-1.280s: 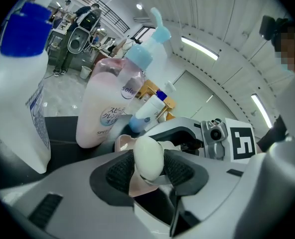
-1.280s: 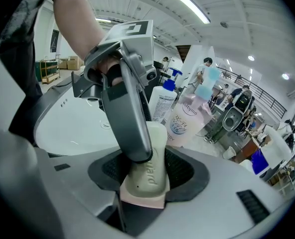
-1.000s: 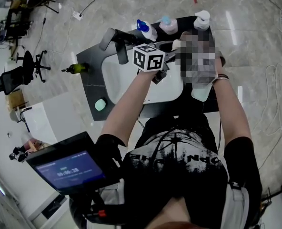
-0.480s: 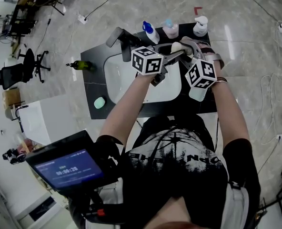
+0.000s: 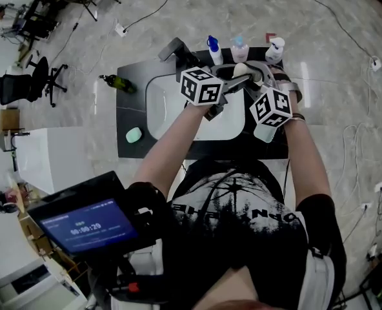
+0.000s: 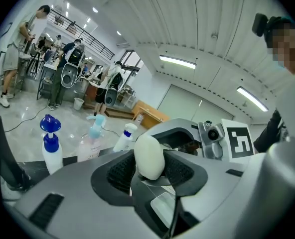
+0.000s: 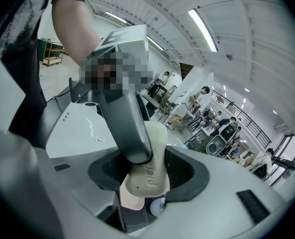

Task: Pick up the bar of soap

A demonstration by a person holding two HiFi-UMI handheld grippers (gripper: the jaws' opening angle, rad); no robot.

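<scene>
A cream bar of soap (image 5: 241, 70) hangs in the air above the white sink basin (image 5: 162, 108), held from two sides. My left gripper (image 5: 241, 80) reaches in from the left and is shut on it; in the left gripper view the rounded bar (image 6: 149, 156) sits upright between the black pads. My right gripper (image 5: 248, 71) comes from the right and is shut on the same bar. In the right gripper view the bar (image 7: 152, 176) is wedged between the pads, and one grey finger of the left gripper (image 7: 127, 128) crosses in front of it.
A black counter (image 5: 130, 112) surrounds the basin, with a dark faucet (image 5: 178, 50) at its back left. Three pump bottles stand along the back: blue (image 5: 213, 49), pink (image 5: 239, 47), white (image 5: 275, 49). A green soap (image 5: 134, 135) lies front left. A green bottle (image 5: 117, 82) lies on the floor.
Both grippers have risen together with the cream soap between them, away from the basin. The marker cubes now sit higher over the sink.
</scene>
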